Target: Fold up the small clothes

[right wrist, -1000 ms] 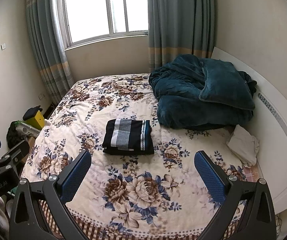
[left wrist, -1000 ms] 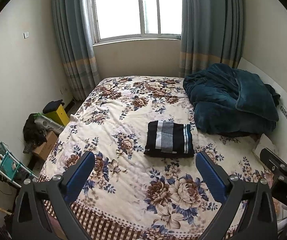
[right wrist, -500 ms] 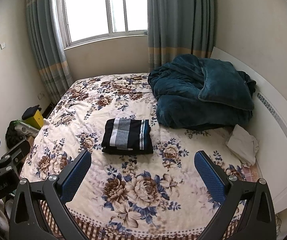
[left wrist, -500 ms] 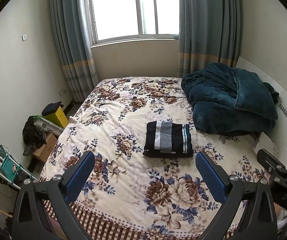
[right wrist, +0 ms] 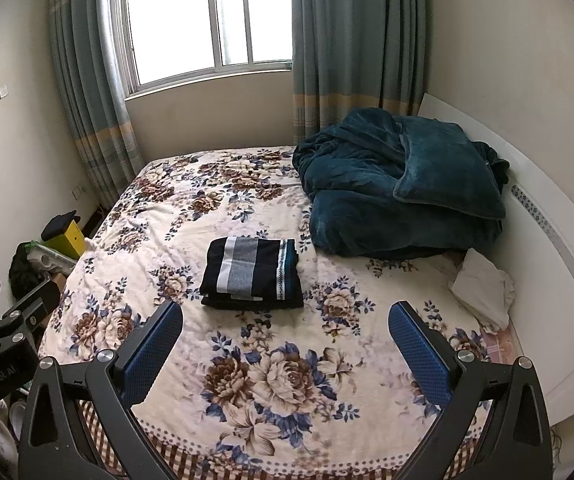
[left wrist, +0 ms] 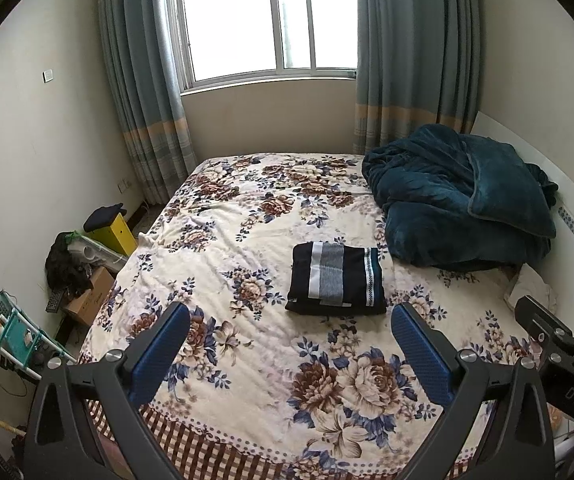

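Observation:
A folded dark navy garment with white, grey and teal stripes (left wrist: 336,279) lies flat in the middle of the floral bed cover (left wrist: 247,216); it also shows in the right wrist view (right wrist: 253,273). My left gripper (left wrist: 290,350) is open and empty, held above the bed's near edge, well short of the garment. My right gripper (right wrist: 285,346) is open and empty at the same distance. Each gripper shows at the edge of the other's view.
A heaped teal blanket (right wrist: 401,182) fills the bed's far right by the white headboard (right wrist: 547,220). A crumpled white cloth (right wrist: 483,288) lies below the blanket. A yellow box (left wrist: 111,232), a cardboard box and clutter stand on the floor at the left. A window and curtains are behind.
Both views have shifted slightly; the garment sits a touch lower and left in frame. Both grippers stay open and the garment has not moved on the bed.

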Action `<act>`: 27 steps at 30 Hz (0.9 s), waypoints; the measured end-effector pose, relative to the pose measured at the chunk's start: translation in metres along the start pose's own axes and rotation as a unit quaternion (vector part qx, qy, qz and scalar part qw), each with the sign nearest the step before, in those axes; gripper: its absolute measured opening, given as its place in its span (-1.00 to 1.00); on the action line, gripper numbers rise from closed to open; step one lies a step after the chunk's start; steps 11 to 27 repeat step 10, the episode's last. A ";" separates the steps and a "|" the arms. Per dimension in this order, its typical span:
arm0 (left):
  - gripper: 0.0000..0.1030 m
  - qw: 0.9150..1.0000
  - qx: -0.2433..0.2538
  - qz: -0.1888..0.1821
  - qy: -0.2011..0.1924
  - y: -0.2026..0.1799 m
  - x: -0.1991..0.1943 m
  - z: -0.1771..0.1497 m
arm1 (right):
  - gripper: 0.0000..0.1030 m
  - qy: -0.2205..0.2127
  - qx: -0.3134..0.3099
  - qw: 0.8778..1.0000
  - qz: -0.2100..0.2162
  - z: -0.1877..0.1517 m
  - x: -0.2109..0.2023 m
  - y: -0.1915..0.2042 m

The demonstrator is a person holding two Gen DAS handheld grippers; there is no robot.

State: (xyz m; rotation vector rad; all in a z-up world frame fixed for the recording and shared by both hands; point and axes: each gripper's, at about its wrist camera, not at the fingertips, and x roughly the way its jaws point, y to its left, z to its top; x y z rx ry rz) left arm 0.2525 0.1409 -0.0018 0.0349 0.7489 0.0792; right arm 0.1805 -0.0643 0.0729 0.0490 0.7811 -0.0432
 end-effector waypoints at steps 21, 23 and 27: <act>1.00 1.000 0.002 0.000 -0.003 0.000 -0.001 0.002 | 1.00 0.000 0.002 1.000 -0.001 -0.002 -0.001 0.000; 1.00 1.000 0.002 0.000 -0.003 0.000 -0.001 0.002 | 1.00 0.000 0.002 1.000 -0.001 -0.002 -0.001 0.000; 1.00 1.000 0.002 0.000 -0.003 0.000 -0.001 0.002 | 1.00 0.000 0.002 1.000 -0.001 -0.002 -0.001 0.000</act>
